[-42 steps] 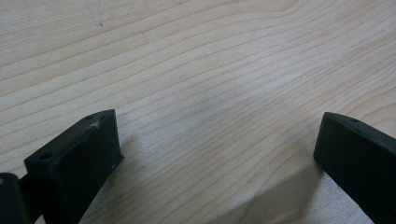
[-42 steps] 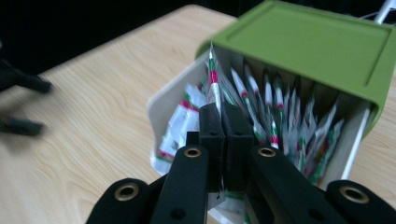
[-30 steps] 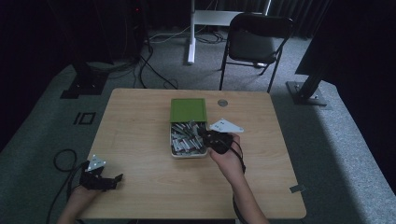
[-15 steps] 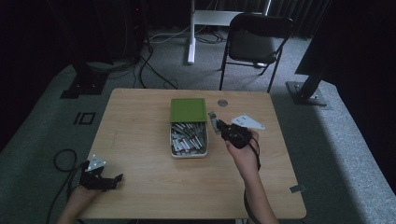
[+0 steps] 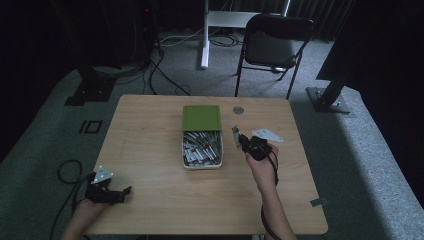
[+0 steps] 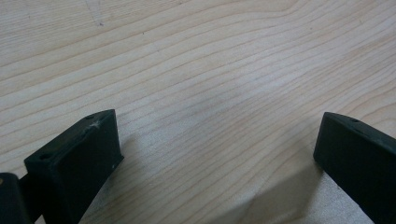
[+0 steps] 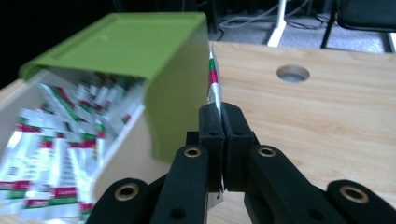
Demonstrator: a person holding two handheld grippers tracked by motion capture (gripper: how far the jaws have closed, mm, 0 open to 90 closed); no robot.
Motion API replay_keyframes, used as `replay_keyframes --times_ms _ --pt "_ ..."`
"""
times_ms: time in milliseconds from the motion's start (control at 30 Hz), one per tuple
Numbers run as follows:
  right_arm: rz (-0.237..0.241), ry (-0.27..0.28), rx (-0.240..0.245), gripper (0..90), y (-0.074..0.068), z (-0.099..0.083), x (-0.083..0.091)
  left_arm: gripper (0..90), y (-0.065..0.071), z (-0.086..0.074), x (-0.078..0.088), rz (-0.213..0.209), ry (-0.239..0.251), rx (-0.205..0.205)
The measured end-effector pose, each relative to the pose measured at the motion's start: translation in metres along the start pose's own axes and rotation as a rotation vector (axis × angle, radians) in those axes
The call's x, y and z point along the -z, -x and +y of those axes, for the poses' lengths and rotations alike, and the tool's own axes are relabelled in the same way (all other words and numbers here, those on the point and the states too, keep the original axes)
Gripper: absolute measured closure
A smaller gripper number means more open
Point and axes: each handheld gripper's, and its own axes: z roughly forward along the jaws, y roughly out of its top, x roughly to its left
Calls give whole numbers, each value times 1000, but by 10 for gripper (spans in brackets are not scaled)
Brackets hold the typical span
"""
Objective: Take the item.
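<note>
A single thin sachet point(image 7: 213, 81), silver with red and green bands, stands on edge between the closed fingers of the right gripper point(image 7: 218, 123), which grips it by its lower part so that the upper end sticks up free. In the high view this gripper point(image 5: 243, 141) is held above the table point(image 5: 150, 130), just right of the white box point(image 5: 201, 166) that sits near the middle of the table, somewhat toward the far edge. The box holds a loose heap of like sachets point(image 7: 51, 135), and its green lid point(image 7: 135, 42) is propped over its far end.

Such a sachet looks very light, flat and limp; its foil skin is probably slick and would crease or slip under a careless pinch. A hold across the flat faces near one end, as here, seems the safest.

A round hole point(image 5: 238, 110) lies in the table near the far edge. The left gripper point(image 5: 107, 192) rests at the near left corner, its fingers point(image 6: 77, 156) spread wide over bare wood, holding nothing.
</note>
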Motion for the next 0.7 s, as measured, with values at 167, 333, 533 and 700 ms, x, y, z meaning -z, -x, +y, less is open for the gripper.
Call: replay_keyframes --times_ms 167,333,533,700 --pt "2 -20 -44 890 6 -13 -14 14 0 0 0 0 0 0" --pt "3 -25 -76 889 9 -23 -24 14 0 0 0 0 0 0" --pt "-8 -45 -106 889 14 -35 -36 14 0 0 0 0 0 0" --pt "-17 -57 -117 889 18 -41 -39 14 0 0 0 0 0 0"
